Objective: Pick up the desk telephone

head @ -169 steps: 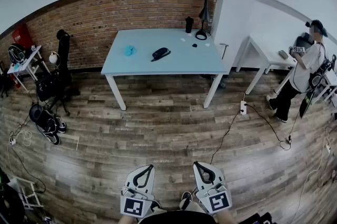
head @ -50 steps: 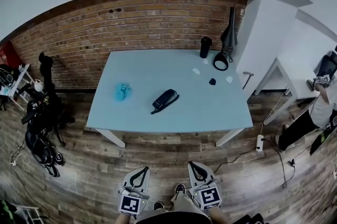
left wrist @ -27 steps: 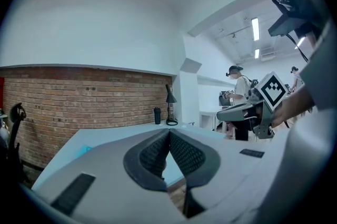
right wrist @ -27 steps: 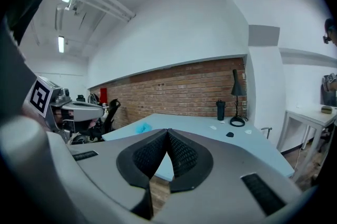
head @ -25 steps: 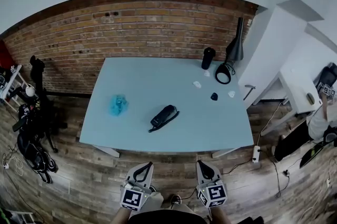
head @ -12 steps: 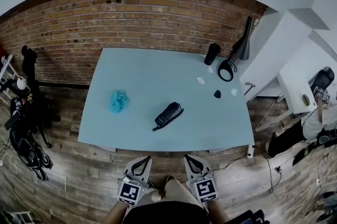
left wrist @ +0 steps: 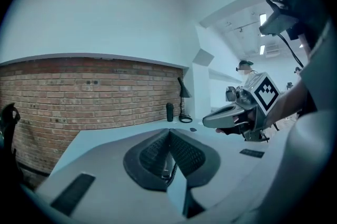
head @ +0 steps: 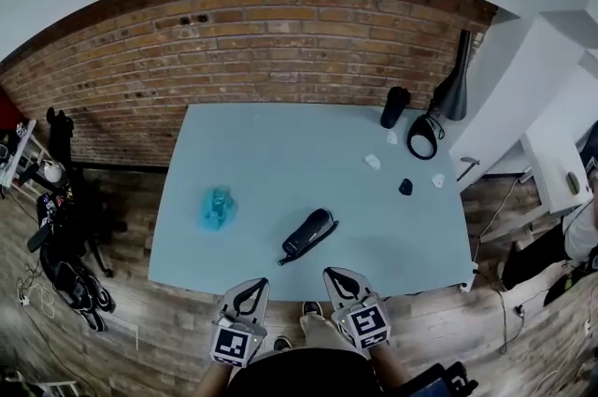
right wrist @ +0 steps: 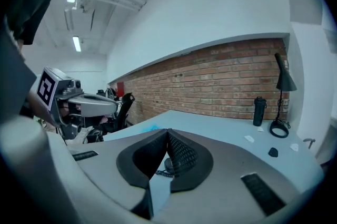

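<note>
Head view: the desk telephone lies on the near half of the pale blue table, a little right of centre and close to the front edge. It is a slim black handset, long and narrow with rounded ends, lying on a diagonal with its far end toward the right. A thin dark cord trails off the near-left end. It has bare tabletop all round it. A crumpled blue object sits well to its left. A small black object and some white scraps lie to the right. A black bottle and a black desk lamp stand at the far right corner. The left gripper and right gripper are side by side at the near table edge, short of the handset. Both have their jaws pressed together and nothing between them, as each gripper view shows. Step in hand, as I judge it, is the approach. The right gripper looks nearer. Its jaws should part before it arrives. The wrist should turn so the pads span the handset's narrow width. A grip near the middle would balance the lift. Keep clear of the cord, which may drag.
</note>
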`<state>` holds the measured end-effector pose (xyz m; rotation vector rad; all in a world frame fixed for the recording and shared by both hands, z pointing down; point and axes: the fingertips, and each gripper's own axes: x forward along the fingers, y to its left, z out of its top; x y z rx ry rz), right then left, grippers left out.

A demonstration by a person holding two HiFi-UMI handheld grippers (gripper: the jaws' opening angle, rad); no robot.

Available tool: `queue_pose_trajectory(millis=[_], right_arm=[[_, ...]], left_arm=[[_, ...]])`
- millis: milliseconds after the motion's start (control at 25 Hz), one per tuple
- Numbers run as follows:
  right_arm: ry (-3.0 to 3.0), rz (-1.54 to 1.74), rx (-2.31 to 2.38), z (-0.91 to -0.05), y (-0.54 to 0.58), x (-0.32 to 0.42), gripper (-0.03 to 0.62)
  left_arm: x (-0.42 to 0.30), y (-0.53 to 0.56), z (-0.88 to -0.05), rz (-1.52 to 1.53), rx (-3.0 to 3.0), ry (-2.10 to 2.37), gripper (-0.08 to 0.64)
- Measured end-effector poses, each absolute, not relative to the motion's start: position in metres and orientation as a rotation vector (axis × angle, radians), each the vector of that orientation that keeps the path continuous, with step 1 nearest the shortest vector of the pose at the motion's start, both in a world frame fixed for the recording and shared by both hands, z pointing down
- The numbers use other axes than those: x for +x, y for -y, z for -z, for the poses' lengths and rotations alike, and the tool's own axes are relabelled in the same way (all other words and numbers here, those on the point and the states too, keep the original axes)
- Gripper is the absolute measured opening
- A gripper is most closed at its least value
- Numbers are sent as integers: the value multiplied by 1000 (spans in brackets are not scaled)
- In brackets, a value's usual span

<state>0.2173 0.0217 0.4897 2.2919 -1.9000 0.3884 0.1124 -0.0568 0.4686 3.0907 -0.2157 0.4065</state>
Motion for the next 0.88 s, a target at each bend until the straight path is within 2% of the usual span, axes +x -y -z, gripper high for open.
queue_pose_trajectory(millis=[240,440,600,880], right_arm=[[2003,-456,2165,-513,-5,266,15],[2049,-594,1973,-563,7,292,17],[2077,-468,1611,-586,13,283,18],[2046,-250,1020,-616,26,288,102]], left_arm=[[163,71,-467,-450,3093,297,23],[174,78,-476,-441,3014,450,23],[176,79,-490,-459,2984,473,23],[184,99,-490,-443,3013,509,23]])
